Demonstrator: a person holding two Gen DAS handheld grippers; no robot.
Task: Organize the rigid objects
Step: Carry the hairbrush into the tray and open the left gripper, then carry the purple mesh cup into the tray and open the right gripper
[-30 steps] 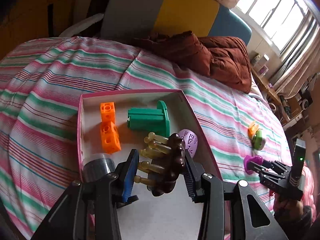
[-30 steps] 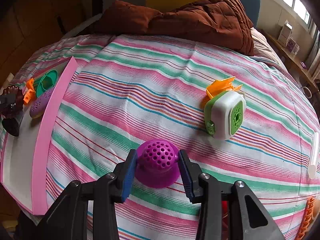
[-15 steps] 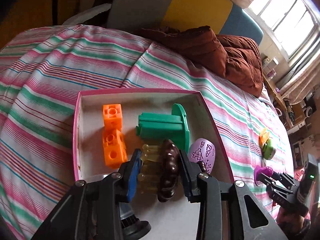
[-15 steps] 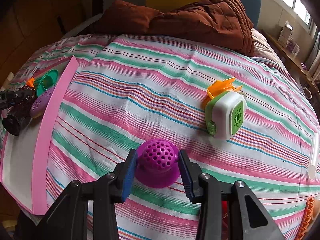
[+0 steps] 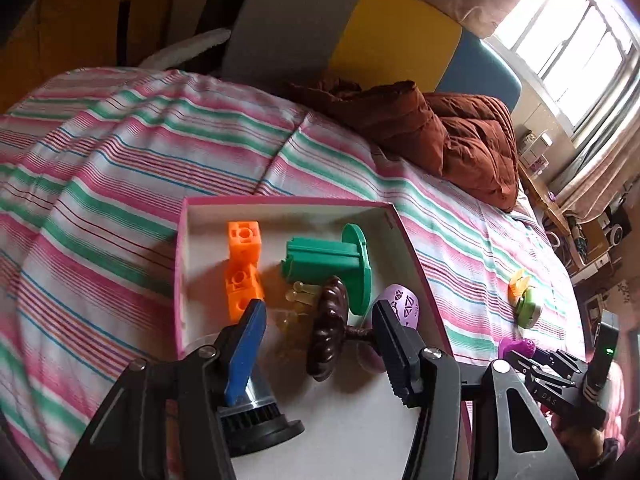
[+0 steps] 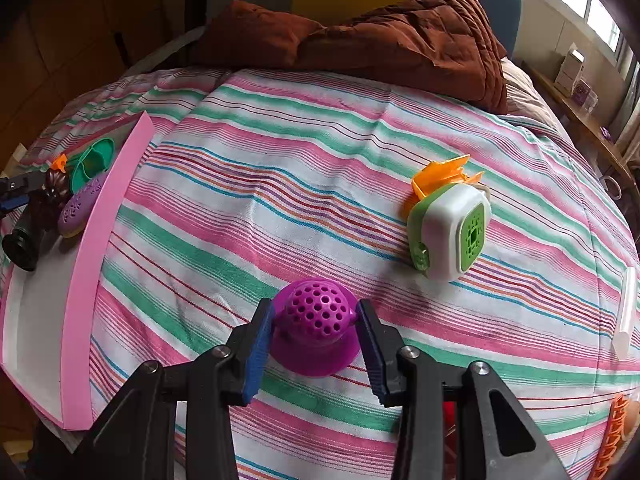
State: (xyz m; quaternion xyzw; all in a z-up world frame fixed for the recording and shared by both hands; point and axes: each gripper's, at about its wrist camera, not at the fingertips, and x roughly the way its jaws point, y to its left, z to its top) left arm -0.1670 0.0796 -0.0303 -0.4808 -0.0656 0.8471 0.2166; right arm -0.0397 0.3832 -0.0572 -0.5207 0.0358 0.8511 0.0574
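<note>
Left wrist view: your striped bed (image 5: 120, 168) carries the pink-walled box (image 5: 416, 264), and inside it the biggest pieces are the green spool (image 5: 328, 260) and the orange blocks (image 5: 242, 264). The left tongs (image 5: 320, 336) have just been opening; a second ago they were clenched on the brown scalp brush (image 5: 328, 332), and now both pads stand clear of it, so it lies released on the box floor, leaning against the spool's flange, with its amber bristles toward the blocks. That item looks sorted. The lilac perforated egg (image 5: 400, 308) sits just beside the brush, against the box's right wall, and a black-and-silver cylinder (image 5: 256, 412) lies under your left finger, so I'd lift straight out to avoid knocking either.

On the right wrist camera, your right tongs (image 6: 316, 328) are clenched on the purple perforated dome (image 6: 316, 320), which rests on the bedspread well apart from the box; it seems the next piece to carry over. The green-and-white square case (image 6: 452, 232) with an orange clip (image 6: 440, 176) touching it waits farther off. A pale stick (image 6: 626, 312) lies at the right edge. The path to the box looks open, only its pink wall to clear.
</note>
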